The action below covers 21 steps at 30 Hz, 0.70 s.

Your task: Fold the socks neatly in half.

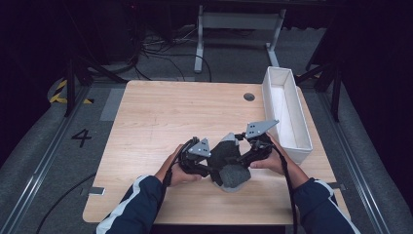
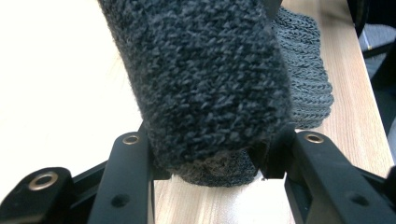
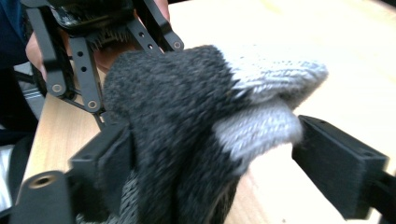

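A dark grey knitted sock bundle (image 1: 231, 165) with a lighter grey cuff is held just above the table's near middle, between my two grippers. In the left gripper view the dark sock (image 2: 205, 79) fills the gap between the jaws of my left gripper (image 2: 210, 156), which press on it from both sides, and a ribbed grey part (image 2: 308, 79) lies on the wood behind. My right gripper (image 3: 210, 158) has the sock (image 3: 177, 126) between its jaws. Its left jaw touches the knit while its right jaw stands off the pale cuff (image 3: 261, 130). The left gripper (image 3: 88, 46) faces it.
A long white open box (image 1: 287, 112) stands along the right edge of the wooden table (image 1: 160, 112). A round cable hole (image 1: 249, 96) sits at the back right. Cables and a metal stand's legs (image 1: 199, 44) lie on the floor beyond the table.
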Available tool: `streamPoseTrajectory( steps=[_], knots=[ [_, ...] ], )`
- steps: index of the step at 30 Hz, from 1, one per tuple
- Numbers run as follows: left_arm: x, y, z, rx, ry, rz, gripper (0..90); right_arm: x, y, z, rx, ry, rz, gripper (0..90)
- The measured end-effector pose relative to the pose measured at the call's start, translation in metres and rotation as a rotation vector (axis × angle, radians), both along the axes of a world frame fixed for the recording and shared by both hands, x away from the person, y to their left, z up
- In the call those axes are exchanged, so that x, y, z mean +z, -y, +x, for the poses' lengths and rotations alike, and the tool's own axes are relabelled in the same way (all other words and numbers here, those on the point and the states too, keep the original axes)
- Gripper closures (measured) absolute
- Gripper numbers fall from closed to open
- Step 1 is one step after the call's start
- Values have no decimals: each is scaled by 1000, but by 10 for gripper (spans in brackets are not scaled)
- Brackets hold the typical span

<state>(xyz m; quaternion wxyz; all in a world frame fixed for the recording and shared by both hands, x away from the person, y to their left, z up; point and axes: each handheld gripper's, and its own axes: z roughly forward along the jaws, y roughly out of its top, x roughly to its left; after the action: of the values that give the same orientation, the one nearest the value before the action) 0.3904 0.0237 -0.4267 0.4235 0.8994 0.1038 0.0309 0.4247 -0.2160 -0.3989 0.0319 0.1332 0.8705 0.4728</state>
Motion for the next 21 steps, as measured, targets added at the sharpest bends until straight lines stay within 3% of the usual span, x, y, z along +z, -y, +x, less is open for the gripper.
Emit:
streamPoseTrajectory(
  steps=[4,6,10,11,13,18,21],
  knots=[
    [1,3,-2,-34,12,21,580,-4,-2,4,51,-44,6,136],
    [2,4,-3,-42,21,31,579,-5,-3,4,117,-76,1,227],
    [3,4,-3,-13,30,33,558,-2,-2,-2,178,-41,-19,417],
    [3,4,-3,-13,30,33,553,-2,-2,-2,178,-41,-19,417],
    [5,1,-4,7,28,29,551,3,2,-4,179,9,-38,521],
    [8,3,-7,-6,59,47,559,13,0,-16,195,68,-121,555],
    [11,9,-13,-62,75,96,578,17,-3,-19,235,50,-193,507]
  ],
)
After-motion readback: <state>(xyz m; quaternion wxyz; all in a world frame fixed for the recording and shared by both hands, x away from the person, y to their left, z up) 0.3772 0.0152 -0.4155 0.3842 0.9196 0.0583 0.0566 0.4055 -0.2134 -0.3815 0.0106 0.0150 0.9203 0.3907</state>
